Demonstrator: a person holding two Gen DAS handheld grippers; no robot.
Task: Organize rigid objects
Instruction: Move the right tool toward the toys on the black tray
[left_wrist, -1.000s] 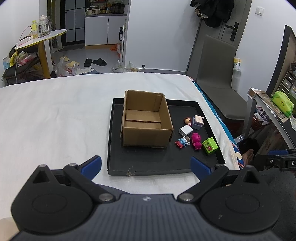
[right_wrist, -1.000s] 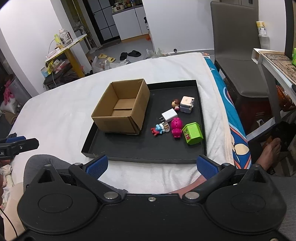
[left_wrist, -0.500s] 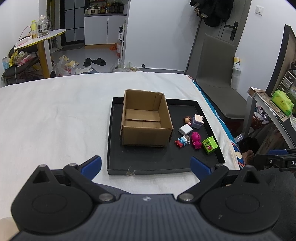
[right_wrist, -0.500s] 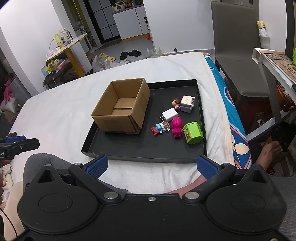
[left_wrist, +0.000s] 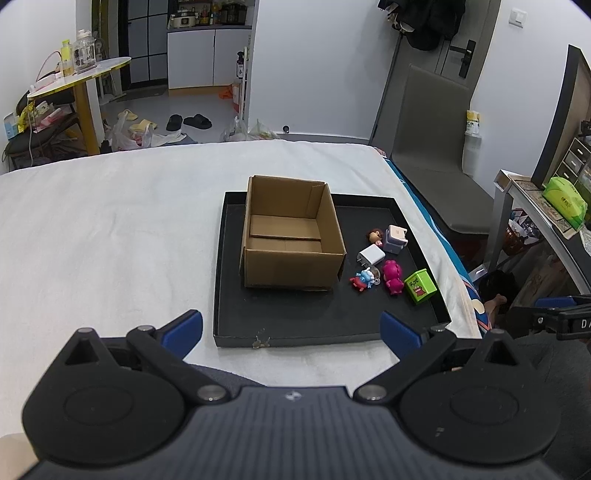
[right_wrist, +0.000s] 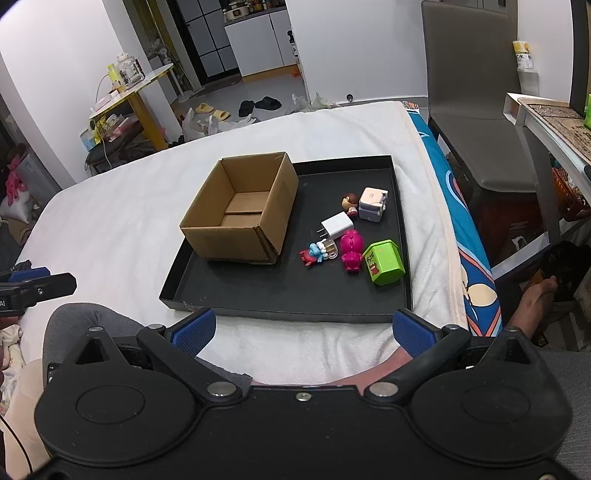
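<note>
While both tools hung short of the tray:
Left gripper: jaws wide apart, holding nothing.
Right gripper: likewise spread and unladen.
Cardboard box: upright on black tray, unfilled.
Toys: green cube, pink figure, white charger clustered at box's 3 o'clock.
Obstruction: nothing between grippers and toys.

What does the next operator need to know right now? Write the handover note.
Left gripper: open, empty, held short of the black tray.
Right gripper: open, empty, likewise at the tray's near edge.
Cardboard box: on the tray's left part, empty.
On the tray right of the box: green box toy, pink figure, blue-red figure, white charger, brown-haired doll, white-lilac cube.
Done: nothing boxed.
Left: probably all six into the box.
</note>
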